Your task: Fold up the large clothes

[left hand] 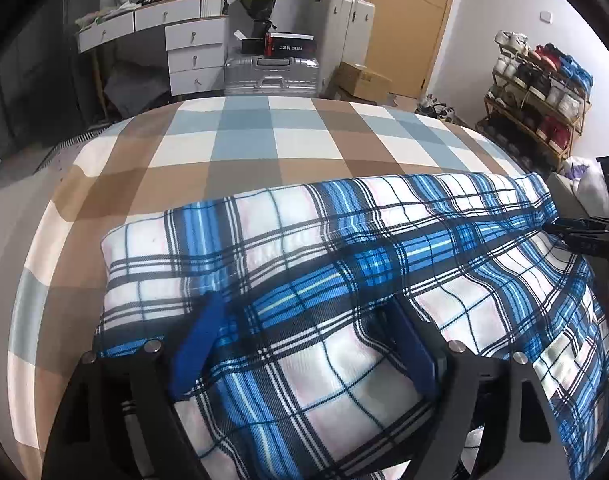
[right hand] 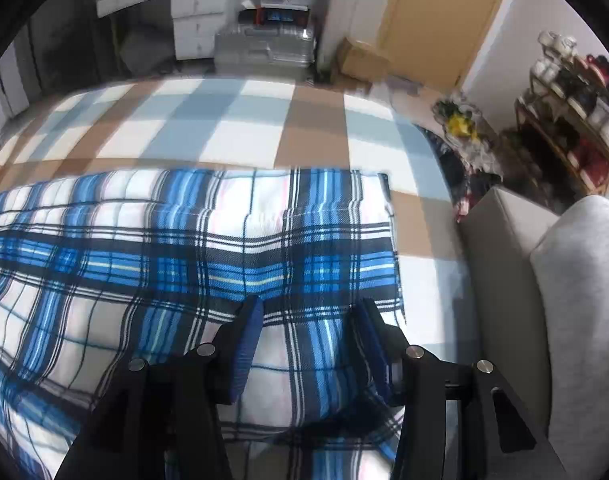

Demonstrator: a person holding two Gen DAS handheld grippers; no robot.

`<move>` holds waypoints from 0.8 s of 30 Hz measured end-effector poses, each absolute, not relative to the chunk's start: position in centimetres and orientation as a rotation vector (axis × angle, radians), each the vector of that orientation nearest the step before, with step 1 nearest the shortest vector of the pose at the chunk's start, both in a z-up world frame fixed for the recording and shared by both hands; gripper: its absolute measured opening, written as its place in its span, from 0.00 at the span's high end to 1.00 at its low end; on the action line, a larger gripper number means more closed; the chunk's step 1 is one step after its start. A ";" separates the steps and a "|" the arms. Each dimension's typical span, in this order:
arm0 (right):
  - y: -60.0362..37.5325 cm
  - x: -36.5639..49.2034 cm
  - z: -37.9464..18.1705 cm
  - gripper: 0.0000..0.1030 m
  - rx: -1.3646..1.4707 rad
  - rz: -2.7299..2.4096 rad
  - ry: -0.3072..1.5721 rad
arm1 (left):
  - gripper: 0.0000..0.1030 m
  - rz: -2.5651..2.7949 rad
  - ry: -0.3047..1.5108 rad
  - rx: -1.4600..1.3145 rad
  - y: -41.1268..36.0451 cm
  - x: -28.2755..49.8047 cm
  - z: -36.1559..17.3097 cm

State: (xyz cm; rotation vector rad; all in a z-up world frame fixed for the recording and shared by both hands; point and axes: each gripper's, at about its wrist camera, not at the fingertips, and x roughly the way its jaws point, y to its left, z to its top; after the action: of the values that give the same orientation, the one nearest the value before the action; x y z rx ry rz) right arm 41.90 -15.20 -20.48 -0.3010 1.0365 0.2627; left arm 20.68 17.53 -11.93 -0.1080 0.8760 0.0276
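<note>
A large blue, white and black plaid cloth (left hand: pixel 296 248) lies across the near part of a bed with a brown, blue and white checked cover (left hand: pixel 240 140). My left gripper (left hand: pixel 304 312) is open, its blue fingers (left hand: pixel 196 344) resting on the cloth near its left end. My right gripper (right hand: pixel 308 316) is open over the cloth (right hand: pixel 184 240) near its right edge, and also shows at the right of the left wrist view (left hand: pixel 576 232). The bed cover (right hand: pixel 232 128) stretches beyond the cloth.
Beyond the bed stand white drawers (left hand: pixel 192 56), a silver suitcase (left hand: pixel 270 72), cardboard boxes (left hand: pixel 360 80) and a wooden door (left hand: pixel 416 20). A shoe rack (left hand: pixel 540 92) stands at the right. A grey cushion (right hand: pixel 584 300) and grey box (right hand: pixel 500 240) lie right of the bed.
</note>
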 end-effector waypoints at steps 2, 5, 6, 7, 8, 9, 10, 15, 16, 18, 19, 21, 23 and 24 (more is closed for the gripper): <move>-15.7 41.2 -19.3 0.54 -0.298 0.280 1.032 | 0.24 0.022 0.888 -0.109 17.7 20.2 -11.3; -16.4 39.9 -17.1 0.54 -0.285 0.323 0.963 | 0.24 -0.003 0.781 -0.162 18.5 18.0 -7.7; -16.4 39.6 -16.8 0.52 -0.287 0.326 0.948 | 0.24 -0.010 0.784 -0.141 18.3 18.0 -7.0; -16.5 39.6 -16.7 0.49 -0.300 0.324 0.948 | 0.24 -0.008 0.809 -0.122 18.1 18.4 -6.9; -16.4 39.6 -17.4 0.44 -0.312 0.324 0.967 | 0.24 -0.007 0.847 -0.116 18.1 19.1 -7.2; -15.8 39.8 -18.9 0.44 -0.330 0.328 1.010 | 0.24 0.004 0.898 -0.117 18.3 20.0 -8.1; -15.6 40.4 -20.5 0.44 -0.342 0.342 1.066 | 0.24 0.017 0.950 -0.120 18.5 20.7 -9.1; -15.5 40.0 -19.8 0.45 -0.355 0.372 1.044 | 0.22 0.052 1.093 0.015 17.6 23.2 -12.3; -15.2 40.0 -19.7 0.46 -0.366 0.377 1.034 | 0.18 0.056 1.094 0.014 17.8 23.6 -12.3; -14.6 40.4 -19.5 0.50 -0.375 0.391 1.019 | 0.15 0.056 1.103 0.046 17.9 25.0 -12.5; -14.4 40.5 -19.4 0.50 -0.367 0.390 1.019 | 0.13 0.051 1.104 0.060 18.0 25.6 -12.6; -14.4 40.9 -19.2 0.51 -0.321 0.390 1.026 | 0.13 0.035 1.107 0.062 18.9 27.2 -12.6; -14.5 41.4 -19.0 0.51 -0.283 0.396 1.031 | 0.12 0.016 1.114 0.083 19.6 28.8 -12.6; -14.1 41.8 -19.5 0.51 -0.269 0.401 1.036 | 0.11 0.012 1.116 0.095 20.0 29.5 -12.6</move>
State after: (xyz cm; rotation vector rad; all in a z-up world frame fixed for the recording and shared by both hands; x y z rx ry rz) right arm 41.77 -14.14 -19.48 -0.2687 1.0360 0.4012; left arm 29.49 20.03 -12.56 0.0948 1.1157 0.0116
